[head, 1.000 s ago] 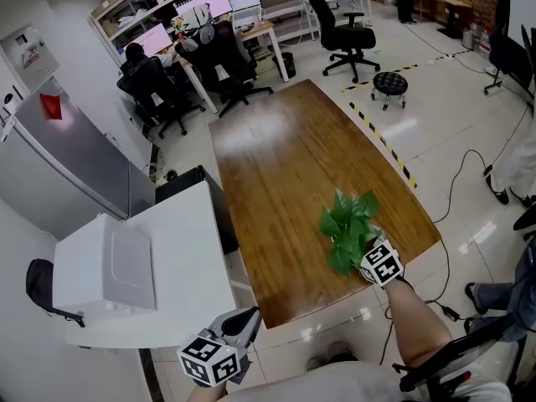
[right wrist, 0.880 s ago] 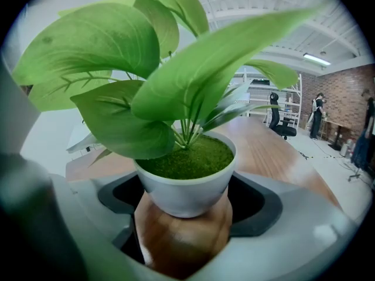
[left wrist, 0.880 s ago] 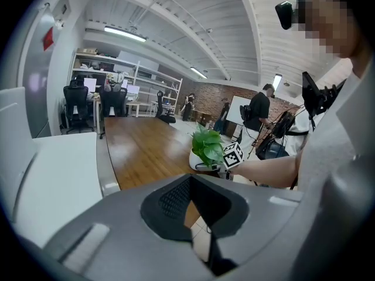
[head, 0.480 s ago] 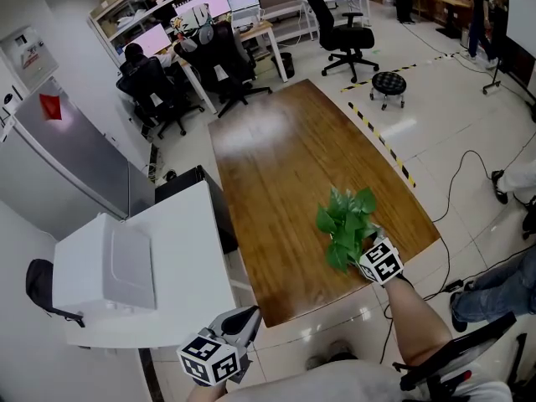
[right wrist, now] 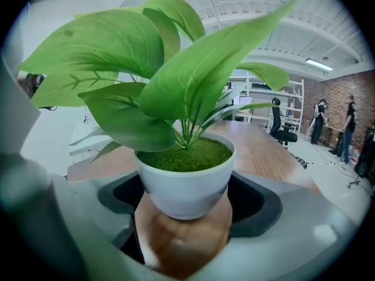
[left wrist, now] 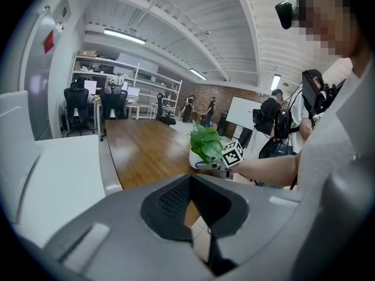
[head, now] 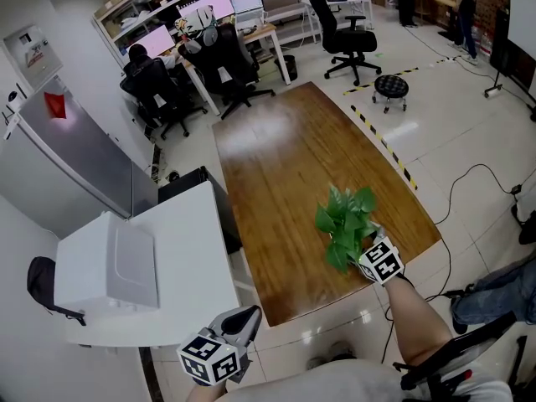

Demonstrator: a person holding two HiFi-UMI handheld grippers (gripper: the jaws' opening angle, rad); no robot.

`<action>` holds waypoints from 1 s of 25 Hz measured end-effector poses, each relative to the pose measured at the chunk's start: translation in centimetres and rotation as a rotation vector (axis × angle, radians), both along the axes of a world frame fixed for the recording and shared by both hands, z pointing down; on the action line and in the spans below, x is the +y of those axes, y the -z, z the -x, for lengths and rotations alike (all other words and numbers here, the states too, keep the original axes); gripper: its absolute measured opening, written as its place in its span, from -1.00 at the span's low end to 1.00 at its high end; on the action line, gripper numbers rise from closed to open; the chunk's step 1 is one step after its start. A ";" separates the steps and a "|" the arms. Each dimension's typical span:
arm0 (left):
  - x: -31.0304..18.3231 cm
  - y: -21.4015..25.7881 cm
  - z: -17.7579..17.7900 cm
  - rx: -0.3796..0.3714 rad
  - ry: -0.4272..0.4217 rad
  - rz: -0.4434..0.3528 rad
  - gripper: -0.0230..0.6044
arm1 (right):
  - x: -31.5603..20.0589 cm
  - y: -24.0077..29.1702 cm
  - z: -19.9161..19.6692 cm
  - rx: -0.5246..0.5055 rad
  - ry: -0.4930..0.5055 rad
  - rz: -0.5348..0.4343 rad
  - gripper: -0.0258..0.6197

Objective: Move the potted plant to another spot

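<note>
The potted plant [head: 346, 224] is at the near right corner of the long wooden table [head: 276, 166], just inside its edge. Its pot [right wrist: 184, 180] is a smooth, round white bowl that tapers to the base. It is filled with a fine mossy green surface, and broad glossy leaves fan upward from it. Whether the base rests on the wood or hangs just above it cannot be told.

The right gripper [head: 362, 243] has its jaws spread wide, with the dark pads against both sides of the pot. It tilts gently downward from a bare, outstretched forearm [head: 414, 316].

The left gripper [head: 247, 318] hangs low beside the white counter [head: 180, 249], well apart from the plant. Its jaws are together on nothing.
</note>
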State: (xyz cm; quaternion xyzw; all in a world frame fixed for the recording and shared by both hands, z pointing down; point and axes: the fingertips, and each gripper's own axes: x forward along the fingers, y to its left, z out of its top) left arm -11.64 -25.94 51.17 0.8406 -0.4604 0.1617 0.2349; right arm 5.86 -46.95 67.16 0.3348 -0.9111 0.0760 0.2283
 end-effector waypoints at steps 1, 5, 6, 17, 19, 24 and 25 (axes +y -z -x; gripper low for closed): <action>0.1 0.1 0.1 0.001 0.002 -0.002 -0.95 | 0.0 0.2 0.1 0.000 0.002 -0.005 0.46; 0.5 0.5 0.7 0.004 0.016 -0.011 -0.95 | 0.0 0.4 1.0 0.009 0.015 -0.004 0.46; 0.7 0.7 0.9 0.005 0.020 -0.014 -0.95 | 0.2 0.5 1.3 0.012 0.021 0.001 0.46; 3.5 2.3 4.4 0.022 0.120 -0.054 -0.95 | 1.4 3.1 6.6 0.013 0.110 -0.017 0.47; 4.3 2.5 5.4 0.024 0.145 -0.062 -0.95 | 1.6 3.8 8.0 0.008 0.128 -0.032 0.47; 6.0 3.0 8.2 0.037 0.220 -0.075 -0.95 | 2.6 4.3 11.8 0.014 0.195 -0.020 0.47; 6.4 3.0 8.8 0.039 0.237 -0.078 -0.95 | 2.8 4.4 12.5 0.015 0.207 -0.018 0.47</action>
